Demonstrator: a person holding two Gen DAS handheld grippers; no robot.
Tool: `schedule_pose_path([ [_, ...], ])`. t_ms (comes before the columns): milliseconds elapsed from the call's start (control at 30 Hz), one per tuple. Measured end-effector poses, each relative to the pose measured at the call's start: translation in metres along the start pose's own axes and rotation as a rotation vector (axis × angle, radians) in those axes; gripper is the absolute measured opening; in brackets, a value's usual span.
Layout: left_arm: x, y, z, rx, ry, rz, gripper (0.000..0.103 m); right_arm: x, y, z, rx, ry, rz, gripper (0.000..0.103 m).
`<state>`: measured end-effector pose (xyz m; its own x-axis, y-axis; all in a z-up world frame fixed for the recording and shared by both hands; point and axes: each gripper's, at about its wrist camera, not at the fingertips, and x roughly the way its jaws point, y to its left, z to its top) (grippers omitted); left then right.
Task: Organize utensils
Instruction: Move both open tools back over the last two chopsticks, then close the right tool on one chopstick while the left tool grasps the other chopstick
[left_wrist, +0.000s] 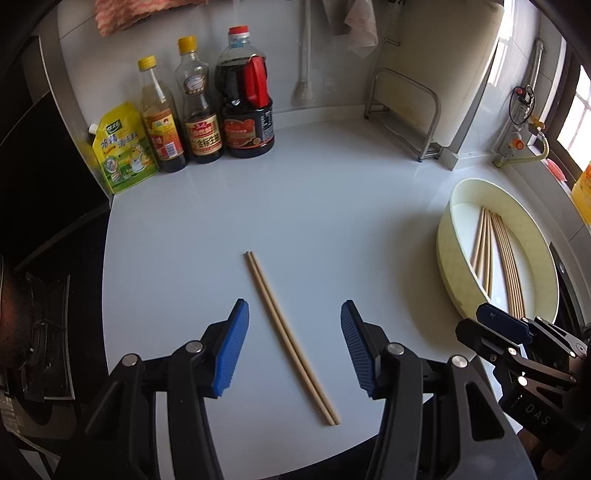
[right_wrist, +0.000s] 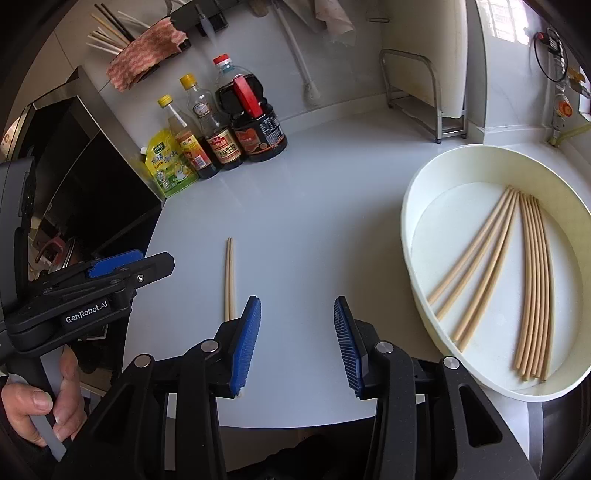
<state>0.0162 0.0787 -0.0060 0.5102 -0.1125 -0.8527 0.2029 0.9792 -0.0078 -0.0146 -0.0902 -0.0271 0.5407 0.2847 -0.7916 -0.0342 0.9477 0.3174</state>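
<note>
Nearest, left hand-held gripper (left_wrist: 294, 341): jaws parted about halfway, nothing between the blue pads, hanging over a pair of chopsticks (left_wrist: 290, 336) that lies side by side, touching, on the white tabletop (left_wrist: 314, 206). Right hand-held gripper (right_wrist: 297, 341): likewise part open and empty, over bare tabletop between the pair and the basin; the pair's near end passes behind its left pad, and contact there cannot be told. A hand (right_wrist: 40, 410) grips the left tool's handle at the lower left of the right wrist view. To the right, cream oval basin (right_wrist: 410, 236): holds loose chopsticks (right_wrist: 532, 280) in two fanned groups flat on its floor. Farther back, against the wall: a yellow refill pouch (left_wrist: 122, 151), two yellow-capped bottles (left_wrist: 184, 110) and a large dark bottle with a red handle (left_wrist: 247, 110), standing in a row; a metal rack (left_wrist: 406, 110) with a pale board leaning in it; a striped cloth (right_wrist: 147, 55) beside a holder of upright chopsticks. Step in hand, as judged: one pair laid out, the rest awaiting pairing. The next move calls for lowering a gripper into the basin and closing on two sticks together, kept parallel.
</note>
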Motion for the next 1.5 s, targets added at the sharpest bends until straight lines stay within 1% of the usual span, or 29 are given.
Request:
schedule_pose_path([
  [200,0.008,0.037,-0.012,-0.072,0.026,0.023,0.052,0.026,0.027,-0.001,-0.049,0.055,0.029,0.040],
  [367,0.022,0.061,-0.023,-0.131,0.061,0.031,0.054,0.053,0.041,-0.003,-0.073,0.114,0.032,0.040],
  [567,0.038,0.079,-0.035,-0.171,0.099,0.042,0.056,0.091,0.054,-0.006,-0.103,0.186,0.024,0.040],
  [633,0.042,0.084,-0.038,-0.182,0.109,0.047,0.059,0.102,0.059,-0.008,-0.115,0.207,0.021,0.040],
  [800,0.049,0.096,-0.044,-0.217,0.122,0.055,0.060,0.124,0.071,-0.014,-0.154,0.247,-0.003,0.040],
  [900,0.053,0.100,-0.048,-0.228,0.135,0.056,0.060,0.130,0.077,-0.017,-0.181,0.250,-0.020,0.040],
  [1000,0.055,0.104,-0.051,-0.243,0.141,0.057,0.064,0.135,0.082,-0.022,-0.202,0.254,-0.036,0.040],
  [1233,0.060,0.107,-0.058,-0.263,0.159,0.054,0.064,0.140,0.088,-0.034,-0.234,0.254,-0.071,0.040],
  [1500,0.062,0.104,-0.062,-0.266,0.164,0.048,0.064,0.141,0.091,-0.034,-0.292,0.235,-0.083,0.040],
])
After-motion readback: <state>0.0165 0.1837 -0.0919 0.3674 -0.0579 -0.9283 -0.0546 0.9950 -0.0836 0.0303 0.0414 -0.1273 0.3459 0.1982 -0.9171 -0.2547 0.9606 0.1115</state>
